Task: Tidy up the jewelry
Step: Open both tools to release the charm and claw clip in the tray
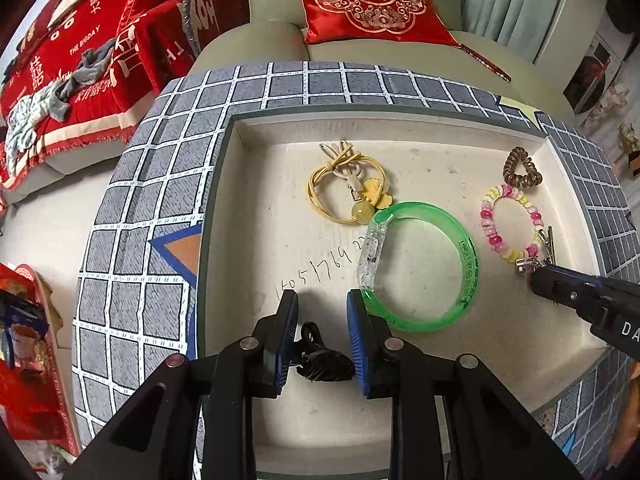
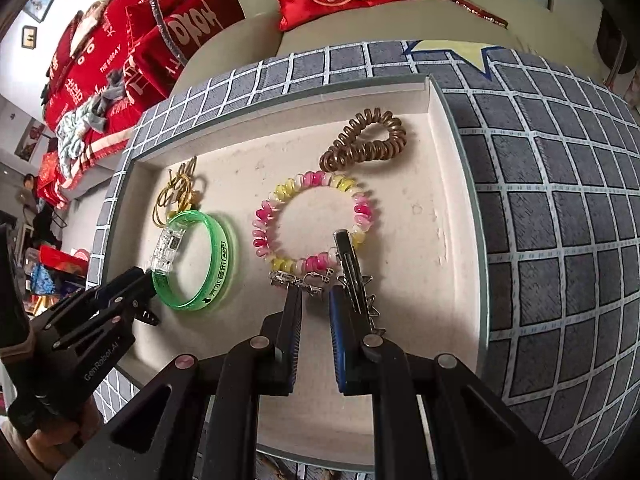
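Note:
A shallow beige tray (image 1: pixel 256 264) (image 2: pixel 440 216) holds the jewelry. My left gripper (image 1: pixel 322 300) (image 2: pixel 142 280) is open over a black hair claw (image 1: pixel 324 362), its right finger touching a green plastic bangle (image 1: pixel 464 264) (image 2: pixel 218 256). A yellow hair tie with beads (image 1: pixel 346 188) (image 2: pixel 176 196) lies behind. My right gripper (image 2: pixel 314 292) (image 1: pixel 536 280) is open at the near edge of a pink and yellow bead bracelet (image 2: pixel 312 216) (image 1: pixel 510 224), beside a metal hair clip (image 2: pixel 352 272) and a silver charm (image 2: pixel 296 280). A brown spiral hair tie (image 2: pixel 366 140) (image 1: pixel 522 168) lies farther back.
The tray sits on a grey grid-patterned cloth (image 1: pixel 132 216) (image 2: pixel 560 200). Behind it is a beige sofa (image 1: pixel 256 36) with red cushions (image 1: pixel 368 0) and a red blanket (image 1: pixel 80 60). Red packages (image 1: pixel 28 344) lie at the left.

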`<state>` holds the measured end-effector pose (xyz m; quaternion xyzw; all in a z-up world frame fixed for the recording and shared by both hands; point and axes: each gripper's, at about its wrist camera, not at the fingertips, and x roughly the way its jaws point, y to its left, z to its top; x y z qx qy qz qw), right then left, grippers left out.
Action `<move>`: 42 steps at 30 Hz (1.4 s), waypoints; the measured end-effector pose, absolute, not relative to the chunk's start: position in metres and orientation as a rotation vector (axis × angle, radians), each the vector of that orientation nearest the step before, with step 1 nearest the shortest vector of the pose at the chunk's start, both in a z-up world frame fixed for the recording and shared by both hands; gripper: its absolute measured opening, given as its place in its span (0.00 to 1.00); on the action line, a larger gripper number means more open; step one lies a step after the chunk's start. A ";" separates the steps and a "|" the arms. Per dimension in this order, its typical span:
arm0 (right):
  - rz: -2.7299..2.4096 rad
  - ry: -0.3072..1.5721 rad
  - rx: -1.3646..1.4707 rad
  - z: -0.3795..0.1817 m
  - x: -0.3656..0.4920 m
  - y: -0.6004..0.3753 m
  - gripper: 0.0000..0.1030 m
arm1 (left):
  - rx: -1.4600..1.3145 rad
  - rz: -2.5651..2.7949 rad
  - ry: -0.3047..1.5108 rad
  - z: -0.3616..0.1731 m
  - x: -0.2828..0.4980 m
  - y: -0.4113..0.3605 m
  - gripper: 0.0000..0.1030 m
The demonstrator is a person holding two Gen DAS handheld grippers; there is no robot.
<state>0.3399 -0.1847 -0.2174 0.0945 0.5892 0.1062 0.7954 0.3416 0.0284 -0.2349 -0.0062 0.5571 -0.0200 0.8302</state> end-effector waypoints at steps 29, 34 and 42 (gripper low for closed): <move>0.223 1.225 0.328 -0.181 0.293 -0.207 0.61 | 0.038 -0.008 1.098 -0.211 0.326 0.020 0.94; 0.210 1.220 0.324 -0.177 0.287 -0.210 0.61 | 0.046 -0.031 1.099 -0.206 0.326 0.018 0.94; 0.212 1.211 0.323 -0.172 0.280 -0.208 0.61 | 0.050 -0.033 1.093 -0.201 0.320 0.018 0.94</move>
